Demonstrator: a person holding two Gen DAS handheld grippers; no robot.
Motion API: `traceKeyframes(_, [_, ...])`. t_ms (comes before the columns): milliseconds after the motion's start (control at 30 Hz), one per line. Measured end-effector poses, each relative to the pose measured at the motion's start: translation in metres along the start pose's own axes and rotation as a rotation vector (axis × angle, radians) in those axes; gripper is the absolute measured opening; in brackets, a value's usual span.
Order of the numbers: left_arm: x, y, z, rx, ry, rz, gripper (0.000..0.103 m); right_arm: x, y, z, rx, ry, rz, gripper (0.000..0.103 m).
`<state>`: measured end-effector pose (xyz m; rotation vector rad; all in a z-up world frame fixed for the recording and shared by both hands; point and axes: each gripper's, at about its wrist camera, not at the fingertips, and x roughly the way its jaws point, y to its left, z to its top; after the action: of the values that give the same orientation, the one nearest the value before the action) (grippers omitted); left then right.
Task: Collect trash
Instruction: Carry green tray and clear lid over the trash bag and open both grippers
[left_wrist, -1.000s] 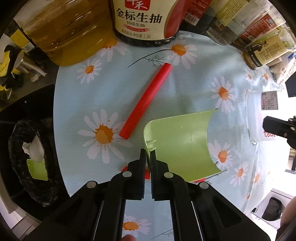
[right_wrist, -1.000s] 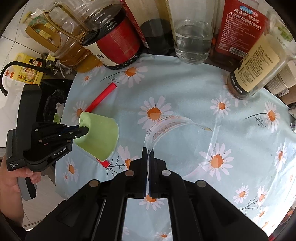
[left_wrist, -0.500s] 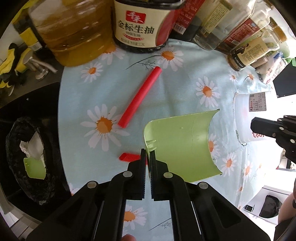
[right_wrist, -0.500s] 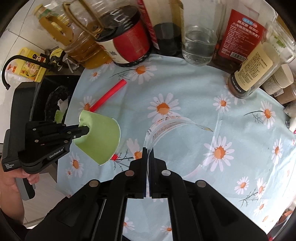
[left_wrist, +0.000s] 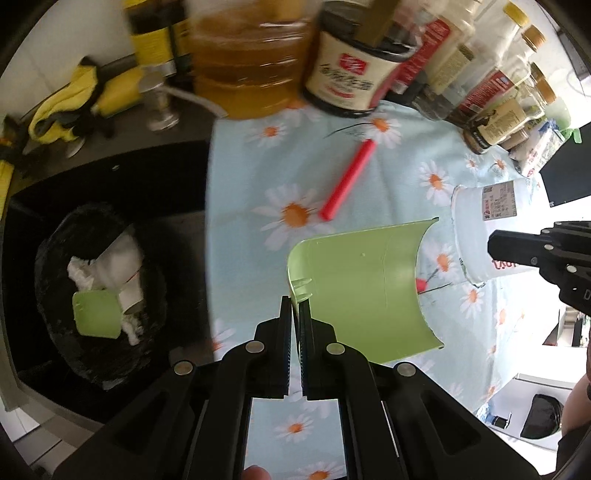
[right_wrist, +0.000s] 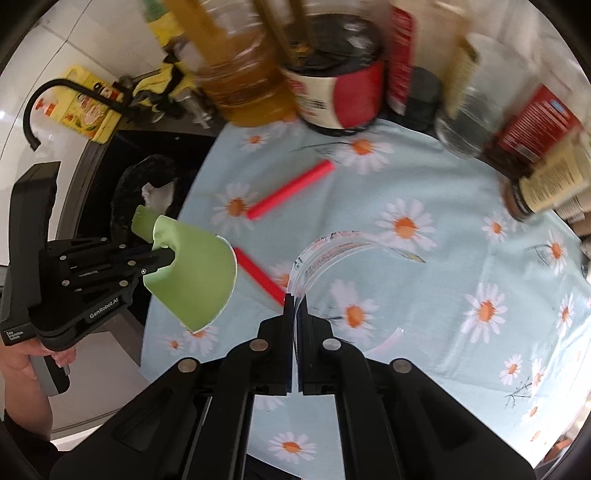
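Both hands are loaded. The left gripper (left_wrist: 295, 306) has its fingers pinched tight on the rim of a cut green cup (left_wrist: 362, 291), which hangs in the air above the left edge of the tabletop (right_wrist: 443, 177). The right gripper (right_wrist: 294, 299) is clamped just as tight on the thin wall of a clear plastic cup (right_wrist: 332, 258), and that cup hangs over the middle of the daisy cloth.

So where does the job stand? The bin (left_wrist: 55, 258), lined with a black bag, sits in the dark recess just off the left edge of the tabletop, and it already holds something: crumpled white paper (left_wrist: 107, 266) and another green cup piece (left_wrist: 96, 314). So some of the work looks done. The two held cups count as picked up but not yet dropped, and neither is over the bin's mouth.

Left lying on the cloth are two red straws: a long one (left_wrist: 347, 181) toward the far edge near the bottles, and a second one (right_wrist: 258, 275) nearer the middle, partly hidden behind the green cup in the left view. The oil and sauce bottles (right_wrist: 332, 92) along the far edge look like kitchen stock, not rubbish. By my reckoning, two drops and two more pickups remain.
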<state>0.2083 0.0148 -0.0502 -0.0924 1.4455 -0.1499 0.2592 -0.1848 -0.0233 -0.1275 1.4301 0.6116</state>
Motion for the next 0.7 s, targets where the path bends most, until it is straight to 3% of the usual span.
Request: traceKeyframes(700, [-0.015,0.167,-0.041,-0.156,-0.002,0.004,0.003,0.064,0.165,0.051,-0.135,0.081,0.01,0.002])
